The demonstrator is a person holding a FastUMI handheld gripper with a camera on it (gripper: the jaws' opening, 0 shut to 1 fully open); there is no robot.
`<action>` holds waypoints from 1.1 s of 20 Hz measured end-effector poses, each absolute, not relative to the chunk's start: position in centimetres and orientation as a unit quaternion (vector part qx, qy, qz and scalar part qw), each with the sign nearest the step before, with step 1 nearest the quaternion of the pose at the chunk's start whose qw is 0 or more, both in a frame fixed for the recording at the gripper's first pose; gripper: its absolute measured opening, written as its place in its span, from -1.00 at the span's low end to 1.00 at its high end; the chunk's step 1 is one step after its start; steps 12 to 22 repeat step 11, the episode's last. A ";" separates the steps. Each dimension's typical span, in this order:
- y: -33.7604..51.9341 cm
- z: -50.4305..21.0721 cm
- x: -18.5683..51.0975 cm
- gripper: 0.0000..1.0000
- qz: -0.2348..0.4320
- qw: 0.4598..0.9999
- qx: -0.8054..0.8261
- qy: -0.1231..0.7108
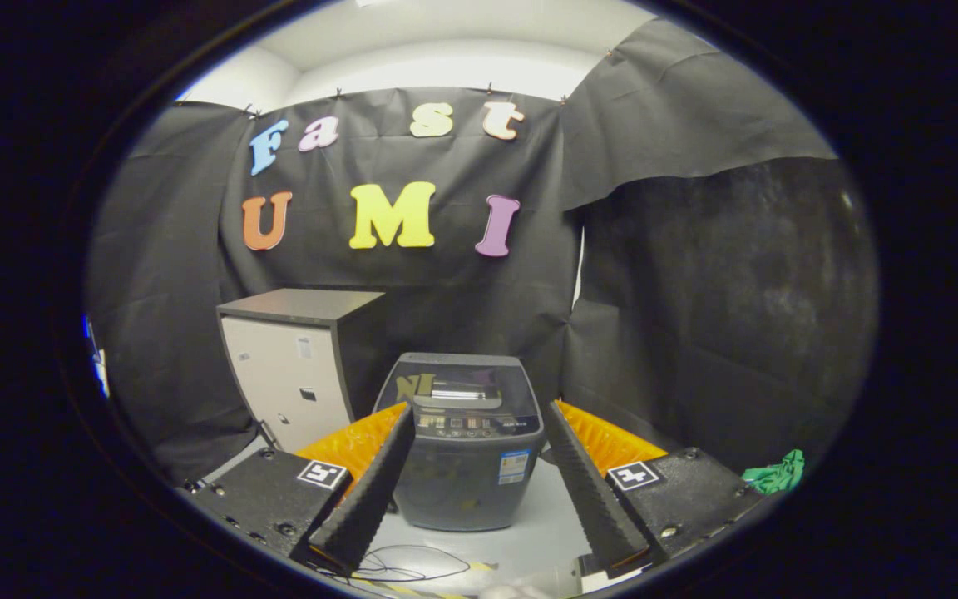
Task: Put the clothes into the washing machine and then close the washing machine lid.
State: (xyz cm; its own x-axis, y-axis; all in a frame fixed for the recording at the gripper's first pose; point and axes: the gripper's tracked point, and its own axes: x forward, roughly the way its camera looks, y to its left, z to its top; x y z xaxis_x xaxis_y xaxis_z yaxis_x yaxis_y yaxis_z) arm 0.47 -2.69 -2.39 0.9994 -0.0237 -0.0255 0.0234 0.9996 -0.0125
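The gripper (479,420) was held level, its fingers spread wide with nothing between them. The washing machine (466,449) stood just ahead at 12 o'clock, framed by the gap between the fingers. Its lid (454,384) appeared to lie flat and shut. A grey cabinet (292,374) stood beside the machine, at about 10 o'clock from the fingers.

The clothes (774,474) lay as a small crumpled green bundle on the floor at about 3 o'clock, well apart from the machine and outside the right finger.

Handling judgement: the fabric looked light, soft and limp. It would likely sag and trail when lifted, and a shallow pinch could slip off a single fold. The recommended hold is on the highest bunched ridge of the bundle, so both fingers close on several layers at once.

The lid appeared rigid. It would probably need lifting at its front edge before the clothes could go in.

A thin cable (404,567) lay on the floor near the fingers at 6 o'clock.
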 end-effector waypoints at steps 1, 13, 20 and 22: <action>-2.6 -2.2 0.5 0.98 -0.010 1.000 -0.007 0.012; -2.0 -1.4 0.3 0.98 0.000 1.000 -0.025 0.009; -2.0 -1.4 0.3 0.98 0.000 1.000 -0.025 0.009; -2.0 -1.4 0.3 0.98 0.000 1.000 -0.025 0.009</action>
